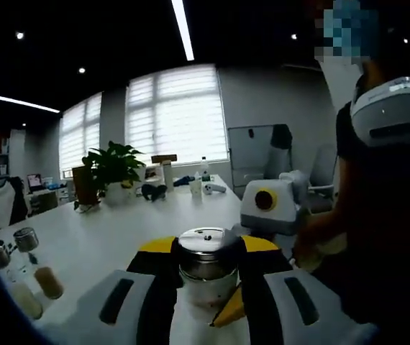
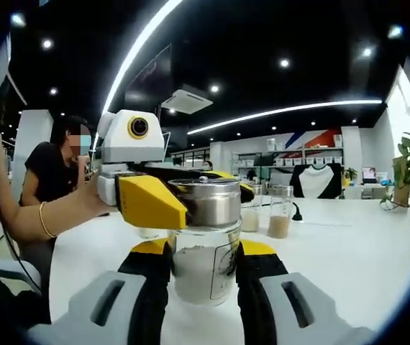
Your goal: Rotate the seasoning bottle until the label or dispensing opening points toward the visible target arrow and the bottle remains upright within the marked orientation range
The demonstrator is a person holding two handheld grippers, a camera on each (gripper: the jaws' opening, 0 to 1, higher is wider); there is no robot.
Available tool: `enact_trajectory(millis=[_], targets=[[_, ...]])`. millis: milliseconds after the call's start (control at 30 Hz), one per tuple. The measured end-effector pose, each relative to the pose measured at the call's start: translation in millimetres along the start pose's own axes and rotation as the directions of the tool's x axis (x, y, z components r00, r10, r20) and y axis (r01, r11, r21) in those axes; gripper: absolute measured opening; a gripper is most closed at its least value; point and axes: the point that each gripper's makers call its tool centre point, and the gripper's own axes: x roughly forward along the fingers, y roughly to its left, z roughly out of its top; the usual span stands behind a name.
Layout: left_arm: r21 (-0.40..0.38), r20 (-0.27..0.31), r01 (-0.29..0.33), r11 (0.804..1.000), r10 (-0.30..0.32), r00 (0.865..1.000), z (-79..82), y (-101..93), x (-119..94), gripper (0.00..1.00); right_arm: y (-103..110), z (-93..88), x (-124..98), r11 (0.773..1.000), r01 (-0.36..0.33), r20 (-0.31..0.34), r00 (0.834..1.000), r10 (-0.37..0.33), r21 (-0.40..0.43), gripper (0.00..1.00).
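The seasoning bottle (image 2: pixel 203 269) is a clear glass jar of pale powder with a shiny metal cap (image 2: pixel 206 203), upright above the white table (image 2: pixel 334 251). My right gripper (image 2: pixel 205 260) is shut on the glass body, its black jaws pressing either side. My left gripper (image 2: pixel 180 203) comes in from the left with yellow-tipped jaws closed around the cap. In the left gripper view the cap (image 1: pixel 206 248) sits between my left gripper (image 1: pixel 206 253), and the right gripper (image 1: pixel 228 309) shows low beside the jar. I see no arrow mark.
Several small seasoning jars (image 1: pixel 36 277) stand at the table's left edge, and others (image 2: pixel 280 212) behind the bottle. A potted plant (image 1: pixel 115 167) and clutter sit at the far end. A person (image 2: pixel 50 176) stands close by, an arm (image 2: pixel 47 215) reaching in.
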Motion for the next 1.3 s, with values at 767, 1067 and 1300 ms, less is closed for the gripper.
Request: enact_trajectory(millis=[767,1067,1300], targets=[[-0.286,0.041,-0.56,0.778,0.593,0.804,-13.7,46.6,-1,0.37,-39,-9.5,8,0.971,0.238,-0.023,0.971,-0.238,0.003,0.33],[-0.151,-0.025,-0.687,0.711,0.692,0.722,-17.1,40.2,2,0.37,-39,-7.5,9,0.958,0.286,0.013,0.958,-0.286,-0.004,0.33],[-0.154,-0.012,-0.777,0.611,0.785,0.62,-18.1,38.5,-5,0.38,-35,-9.8,15,0.952,0.306,0.029,0.951,-0.307,0.015,0.33]])
